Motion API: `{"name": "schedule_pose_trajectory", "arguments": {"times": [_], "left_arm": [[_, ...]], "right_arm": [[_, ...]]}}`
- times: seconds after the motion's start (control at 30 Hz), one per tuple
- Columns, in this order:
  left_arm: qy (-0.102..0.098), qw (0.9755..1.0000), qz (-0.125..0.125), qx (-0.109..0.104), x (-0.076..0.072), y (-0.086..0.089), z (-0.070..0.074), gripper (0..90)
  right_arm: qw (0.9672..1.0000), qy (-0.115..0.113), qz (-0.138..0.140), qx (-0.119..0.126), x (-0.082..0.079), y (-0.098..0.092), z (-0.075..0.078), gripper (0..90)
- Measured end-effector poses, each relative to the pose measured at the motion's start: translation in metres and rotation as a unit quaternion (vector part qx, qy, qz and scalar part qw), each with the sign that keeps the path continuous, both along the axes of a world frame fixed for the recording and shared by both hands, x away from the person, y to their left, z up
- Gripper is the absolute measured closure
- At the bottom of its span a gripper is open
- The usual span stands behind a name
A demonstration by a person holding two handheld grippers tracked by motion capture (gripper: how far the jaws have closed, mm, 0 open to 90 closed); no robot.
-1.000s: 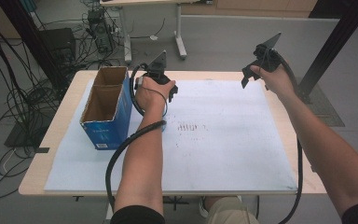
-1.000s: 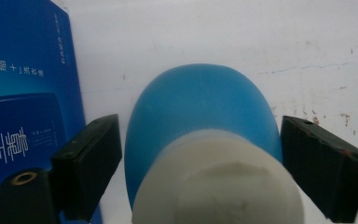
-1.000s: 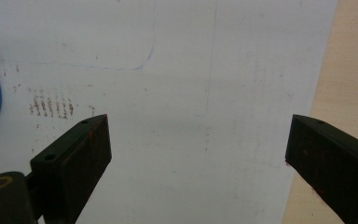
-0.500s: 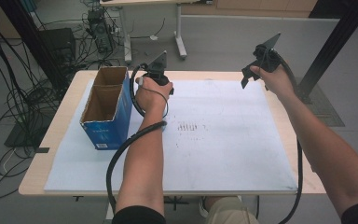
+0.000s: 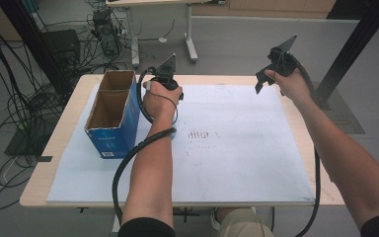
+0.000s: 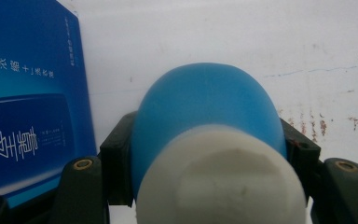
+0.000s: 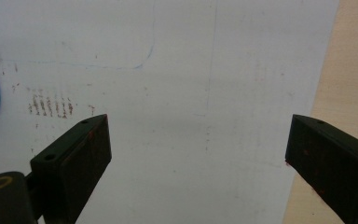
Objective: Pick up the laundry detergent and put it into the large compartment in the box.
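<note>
White sheet point(image 5: 237, 148) underneath, left gripper point(image 6: 209, 154) clamps what looks like a blue-and-white bottle point(image 6: 209, 140) (right gripper point(image 7: 198, 144) gapes).

The left gripper point(image 5: 164, 79), held low on an outstretched forearm, has its jaws clamped tight on what it holds, while the right gripper point(image 5: 276, 69) hangs raised, tilted downward, its jaws spread wide apart with nothing between.

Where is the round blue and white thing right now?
In the left gripper view, the round blue and white thing sits clamped in the left gripper, just right of the blue cardboard box, above the white sheet.
</note>
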State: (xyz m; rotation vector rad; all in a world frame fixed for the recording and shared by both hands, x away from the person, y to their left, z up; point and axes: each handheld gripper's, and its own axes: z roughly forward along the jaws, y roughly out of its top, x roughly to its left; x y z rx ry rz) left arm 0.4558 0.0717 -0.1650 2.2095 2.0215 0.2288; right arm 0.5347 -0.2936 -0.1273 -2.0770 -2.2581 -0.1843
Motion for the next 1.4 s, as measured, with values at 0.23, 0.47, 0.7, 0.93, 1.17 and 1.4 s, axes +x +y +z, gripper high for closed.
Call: {"name": "schedule_pose_trajectory", "arguments": {"times": [0.23, 0.47, 0.7, 0.93, 1.17, 1.4], "left_arm": [[-0.002, 1.0000, -0.004, -0.002, -0.0006, 0.0019, -0.0001, 37.2], [-0.001, 1.0000, -0.004, -0.002, -0.0006, 0.0013, -0.0001, 37.2], [0.001, 1.0000, -0.005, -0.001, 0.0004, 0.0013, 0.0001, 37.2], [0.002, 1.0000, -0.005, -0.002, 0.0009, 0.0025, 0.0003, 37.3], [0.001, 1.0000, -0.004, -0.004, 0.0007, 0.0033, 0.0002, 37.4], [0.003, 1.0000, -0.006, -0.003, 0.0017, 0.0034, 0.0005, 37.5]], "right_arm": [[1.0000, 0.000, -0.001, 0.000, 0.0000, -0.0007, 0.0001, 6.8], [1.0000, 0.000, -0.001, 0.002, 0.0000, -0.0005, -0.0002, 6.8], [1.0000, 0.000, -0.001, -0.001, 0.0003, -0.0008, -0.0003, 6.8], [1.0000, 0.002, 0.000, -0.002, 0.0012, 0.0008, -0.0018, 6.8], [1.0000, 0.001, -0.001, -0.002, 0.0009, 0.0009, -0.0013, 6.8], [1.0000, 0.001, 0.000, -0.003, 0.0010, 0.0008, -0.0006, 6.8]]}}
